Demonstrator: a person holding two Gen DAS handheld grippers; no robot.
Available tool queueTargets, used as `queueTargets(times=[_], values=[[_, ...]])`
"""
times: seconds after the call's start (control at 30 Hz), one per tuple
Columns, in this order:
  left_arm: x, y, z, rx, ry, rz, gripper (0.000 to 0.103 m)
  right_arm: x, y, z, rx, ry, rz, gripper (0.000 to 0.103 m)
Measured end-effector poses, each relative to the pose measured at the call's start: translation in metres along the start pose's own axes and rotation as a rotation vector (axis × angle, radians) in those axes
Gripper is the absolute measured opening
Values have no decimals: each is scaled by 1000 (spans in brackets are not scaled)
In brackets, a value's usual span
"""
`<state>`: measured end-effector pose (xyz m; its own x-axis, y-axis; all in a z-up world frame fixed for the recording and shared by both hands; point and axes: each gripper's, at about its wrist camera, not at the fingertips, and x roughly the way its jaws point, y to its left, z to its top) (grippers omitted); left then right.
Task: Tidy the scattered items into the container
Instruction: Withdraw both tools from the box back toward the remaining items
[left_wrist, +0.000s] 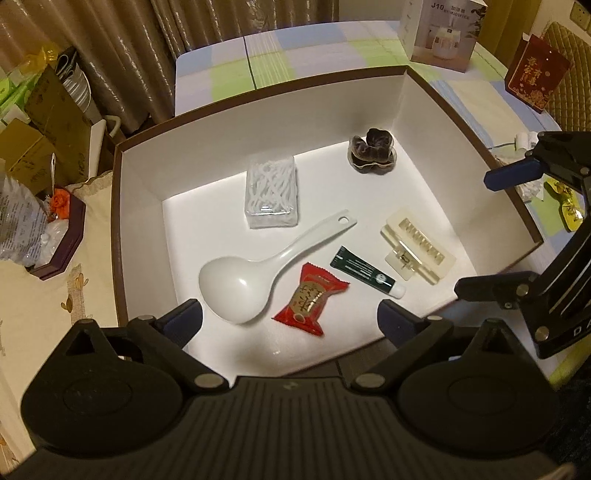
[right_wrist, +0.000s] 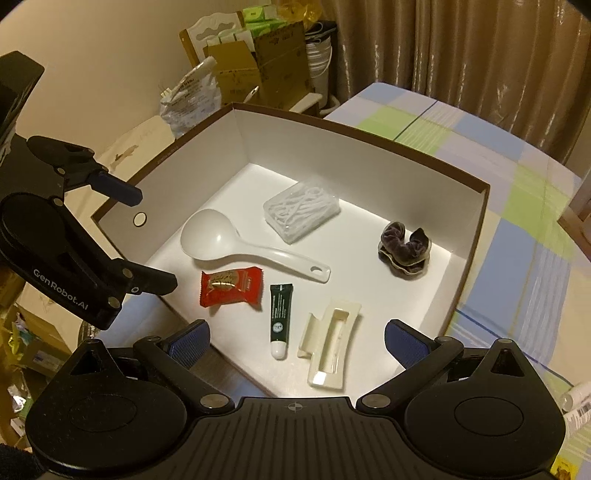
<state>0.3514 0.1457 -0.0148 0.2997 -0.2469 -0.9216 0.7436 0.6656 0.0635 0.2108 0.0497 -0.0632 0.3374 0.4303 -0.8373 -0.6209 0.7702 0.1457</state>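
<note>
A brown-rimmed white box (left_wrist: 258, 110) (right_wrist: 369, 147) holds a white spoon (left_wrist: 258, 273) (right_wrist: 236, 247), a red snack packet (left_wrist: 310, 299) (right_wrist: 231, 286), a green tube (left_wrist: 365, 271) (right_wrist: 280, 314), a cream hair claw (left_wrist: 417, 245) (right_wrist: 328, 347), a clear pack of white floss picks (left_wrist: 272, 192) (right_wrist: 301, 208) and a dark scrunchie (left_wrist: 371, 149) (right_wrist: 404, 251). My left gripper (left_wrist: 288, 323) (right_wrist: 147, 240) is open and empty above the box's near edge. My right gripper (right_wrist: 295, 341) (left_wrist: 476, 236) is open and empty over the box's right side.
The box sits on a checked cloth (left_wrist: 295, 55) (right_wrist: 517, 203). A humidifier carton (left_wrist: 443, 29) and a red envelope (left_wrist: 535, 74) stand behind it. A yellow wrapped item (left_wrist: 567, 208) lies right of the box. Cardboard boxes (right_wrist: 258, 66) and clutter (left_wrist: 37, 147) fill the left.
</note>
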Motion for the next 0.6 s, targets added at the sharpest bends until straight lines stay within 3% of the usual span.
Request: queueTargets(times=[0.6], values=[[-34,-26,-29,-30,-41,42,100,-37,11,-32,-33,-45,-9,103]])
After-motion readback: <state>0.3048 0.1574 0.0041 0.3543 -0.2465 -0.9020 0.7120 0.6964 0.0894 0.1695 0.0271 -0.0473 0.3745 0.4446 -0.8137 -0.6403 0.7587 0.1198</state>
